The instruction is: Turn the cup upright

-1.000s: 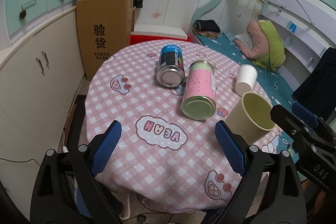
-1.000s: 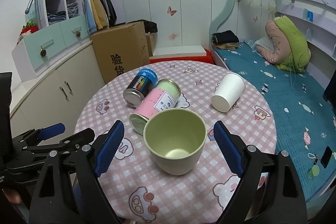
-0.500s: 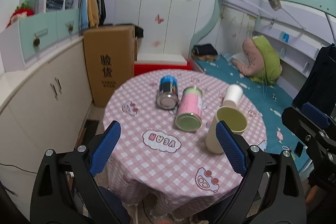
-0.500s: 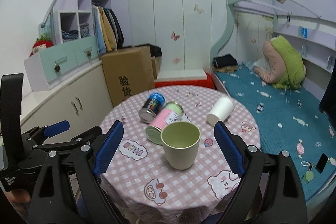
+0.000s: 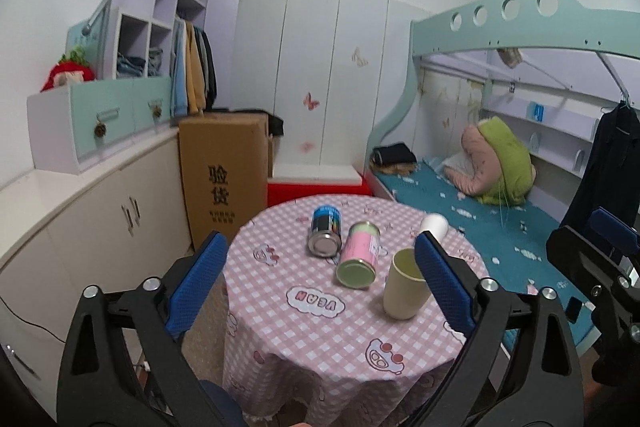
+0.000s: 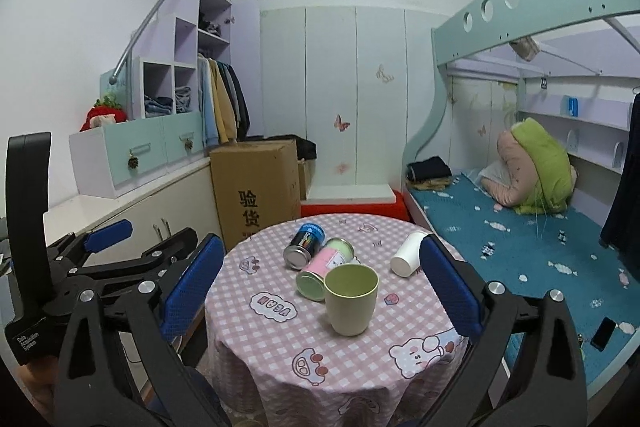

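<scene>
The green cup (image 6: 351, 301) stands upright on the round tabletop (image 6: 280, 339), mouth up, toward the near edge and a little right of the middle, resting on the pink checked cloth with nothing touching its rim. Just behind it, and seeming to touch its far left side in the right wrist view, a pink can (image 6: 326, 269) lies on its side with its metal end facing the near edge. A dark blue can (image 6: 303, 246) lies on its side beside the pink one, closer to the far left edge. A white paper cup (image 6: 408, 259) lies tipped over near the right edge of the tabletop, apart from the green cup. The right gripper (image 6: 320, 291) hangs back from the near edge with its blue-padded jaws spread wide and nothing between them; the cup shows in the gap between them but is well beyond the pads. The left gripper (image 5: 318, 289) is likewise spread wide and empty, held off the near left edge of the tabletop. In the left wrist view the green cup (image 5: 404, 285) appears just beside the right-hand pad, partly hidden by it, and whether they touch cannot be told from that view. A brown cardboard box (image 6: 256, 193) stands on the floor behind the tabletop's far left edge.
</scene>
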